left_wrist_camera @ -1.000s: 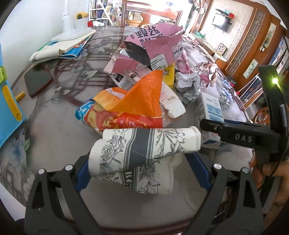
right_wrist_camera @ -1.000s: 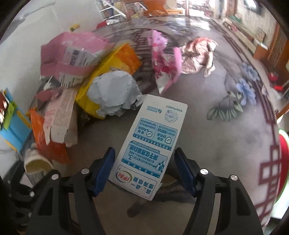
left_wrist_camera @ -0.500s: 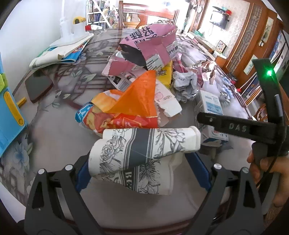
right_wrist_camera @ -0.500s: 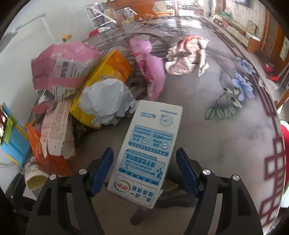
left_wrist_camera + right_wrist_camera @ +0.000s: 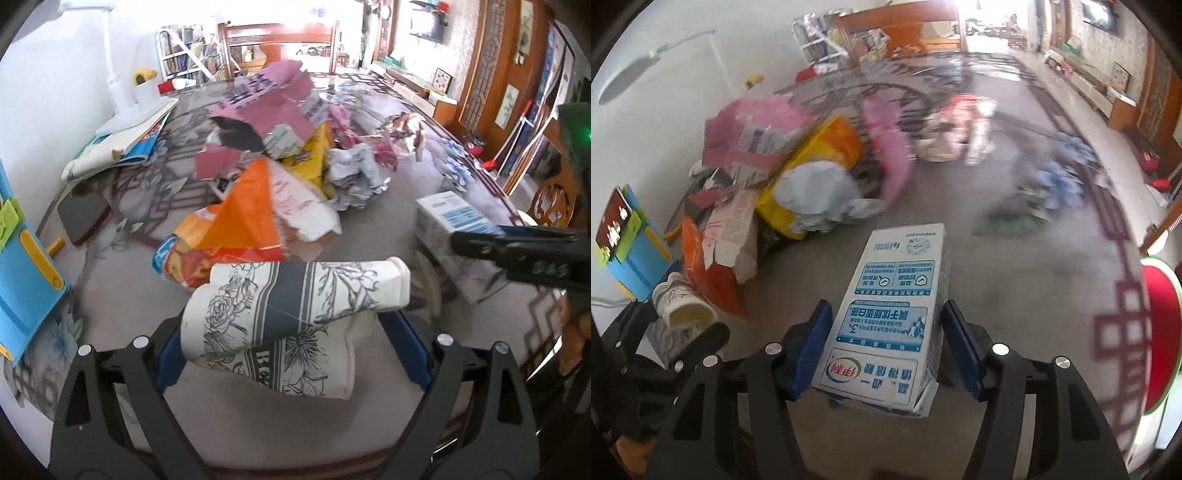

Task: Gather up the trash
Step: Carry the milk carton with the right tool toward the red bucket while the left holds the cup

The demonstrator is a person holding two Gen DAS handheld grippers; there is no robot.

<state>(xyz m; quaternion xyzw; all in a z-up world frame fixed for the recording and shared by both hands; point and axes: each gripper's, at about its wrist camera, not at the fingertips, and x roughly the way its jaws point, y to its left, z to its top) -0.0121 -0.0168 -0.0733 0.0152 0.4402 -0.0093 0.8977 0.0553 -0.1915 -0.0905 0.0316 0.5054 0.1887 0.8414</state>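
My left gripper (image 5: 291, 339) is shut on two crushed white paper cups (image 5: 295, 306) with black flower print, held above the table; they also show in the right wrist view (image 5: 683, 310). My right gripper (image 5: 886, 343) is shut on a white and blue milk carton (image 5: 894, 317), lifted off the table; the carton shows at the right of the left wrist view (image 5: 454, 229). A heap of trash lies ahead: an orange wrapper (image 5: 240, 229), torn pink cardboard (image 5: 273, 110), a yellow bag (image 5: 827, 151), crumpled grey paper (image 5: 354, 177).
The grey patterned table (image 5: 1034, 280) carries a blue and yellow toy (image 5: 26, 280) at the left, magazines and a white lamp base (image 5: 122, 144) at the back left, a dark phone (image 5: 83, 218), and crumpled wrappers (image 5: 956, 129) further back. Chairs and cabinets stand beyond.
Both grippers have risen and tilted up with their loads. The milk carton has lifted clear of the table and swung right in the left wrist view.
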